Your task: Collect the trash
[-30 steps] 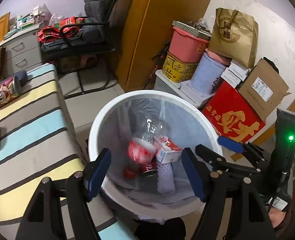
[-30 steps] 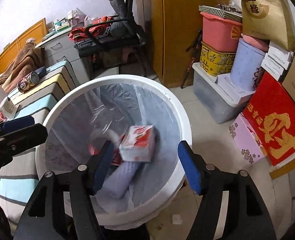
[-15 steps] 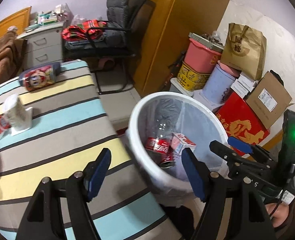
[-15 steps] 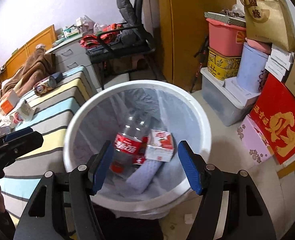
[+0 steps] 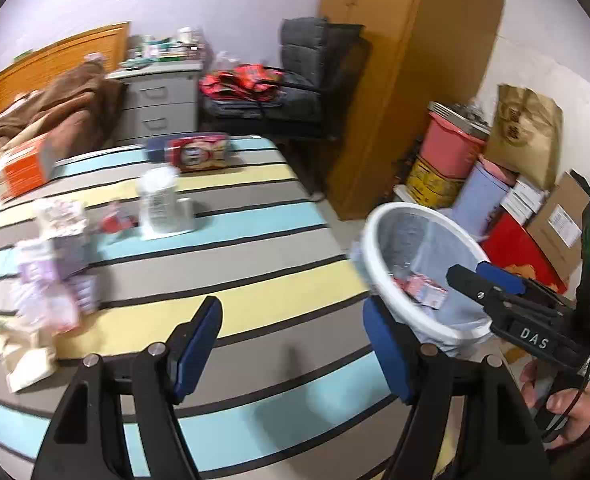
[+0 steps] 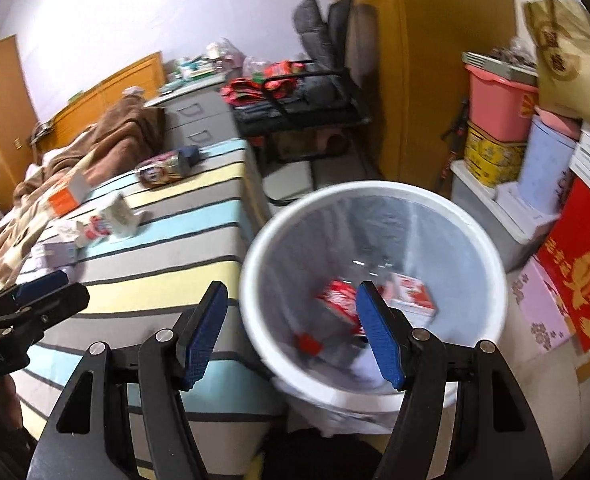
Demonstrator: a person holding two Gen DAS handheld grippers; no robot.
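A white trash bin point(image 6: 375, 192) lined with clear plastic stands beside the striped bed point(image 5: 255, 280); it also shows in the left wrist view point(image 5: 379, 224). Inside lie a red-labelled bottle point(image 6: 335, 300) and a small carton point(image 6: 411, 296). My left gripper point(image 5: 293, 344) is open and empty above the bed. My right gripper point(image 6: 291, 332) is open and empty over the bin's near rim. On the bed lie a white tub point(image 5: 161, 200), a red can point(image 5: 199, 154), an orange box point(image 5: 25, 168) and several wrappers point(image 5: 55, 248).
A brown blanket point(image 5: 47, 112) covers the bed's head end. A grey drawer unit point(image 5: 159, 100) and a black chair point(image 5: 295, 80) with clothes stand behind. Boxes, a pink tub point(image 5: 451, 148) and a paper bag point(image 5: 527, 132) are stacked against the right wall.
Both grippers have swung left, away from over the bin toward the bed. The left one now looks at the trash on the bed. Both stay open and empty.
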